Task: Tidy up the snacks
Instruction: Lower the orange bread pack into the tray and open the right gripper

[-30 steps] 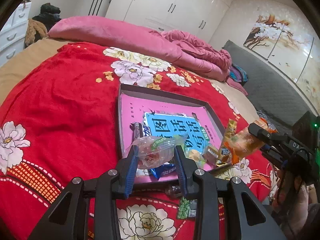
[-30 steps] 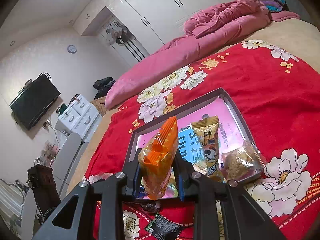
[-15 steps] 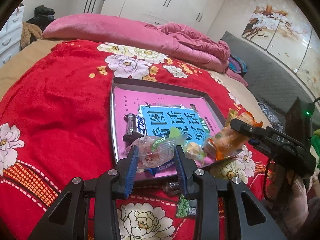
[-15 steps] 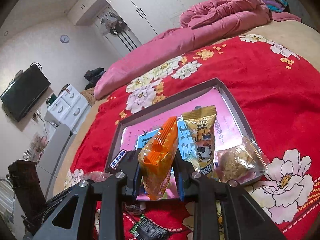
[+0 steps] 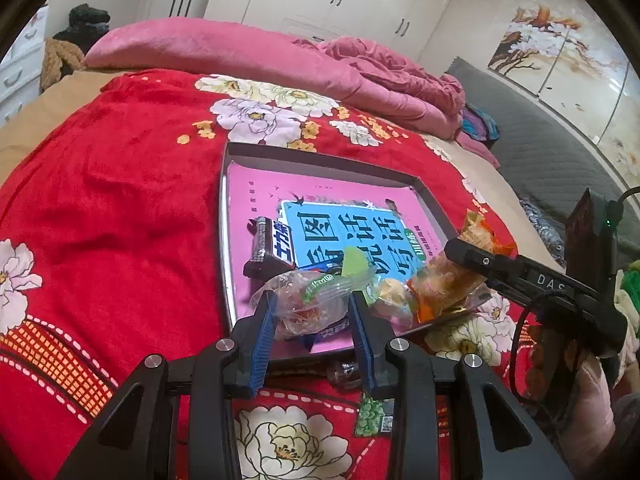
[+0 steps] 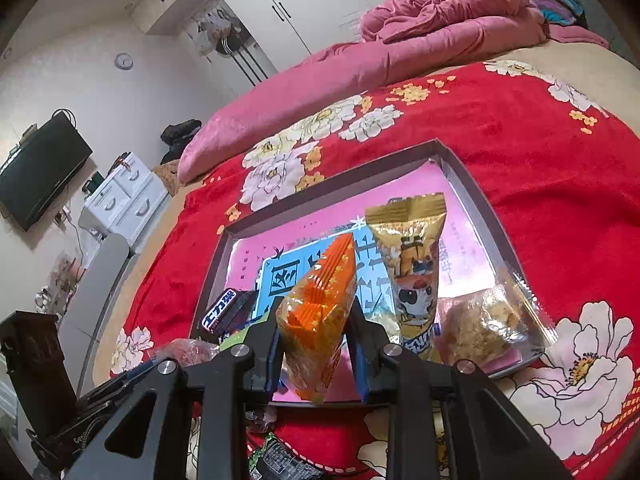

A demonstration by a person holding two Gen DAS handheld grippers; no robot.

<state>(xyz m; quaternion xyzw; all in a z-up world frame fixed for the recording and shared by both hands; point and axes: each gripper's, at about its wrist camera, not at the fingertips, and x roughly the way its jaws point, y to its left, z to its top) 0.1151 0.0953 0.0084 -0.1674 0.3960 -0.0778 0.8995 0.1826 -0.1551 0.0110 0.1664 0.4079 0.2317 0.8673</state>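
Note:
A shallow grey tray (image 5: pixel 320 160) with a pink and blue printed floor lies on the red flowered blanket. My left gripper (image 5: pixel 314 306) is shut on a clear crinkly snack bag (image 5: pixel 308 300), held over the tray's near edge. My right gripper (image 6: pixel 316 320) is shut on an orange snack packet (image 6: pixel 320 312), also above the near part of the tray (image 6: pixel 480 196); the same packet (image 5: pixel 444 284) shows at the right of the left wrist view. In the tray lie a dark chocolate bar (image 5: pixel 272 246), a gold packet (image 6: pixel 416 272) and a clear-wrapped pastry (image 6: pixel 484 324).
Small green and dark packets (image 5: pixel 374 416) lie on the blanket (image 5: pixel 100 200) just in front of the tray. A pink quilt (image 5: pixel 240 52) is bunched at the far side of the bed. A white drawer unit (image 6: pixel 124 200) and a wall television stand to the left.
My right gripper has come down and in toward the tray with the orange packet. The left gripper has barely moved, the clear bag still in it.

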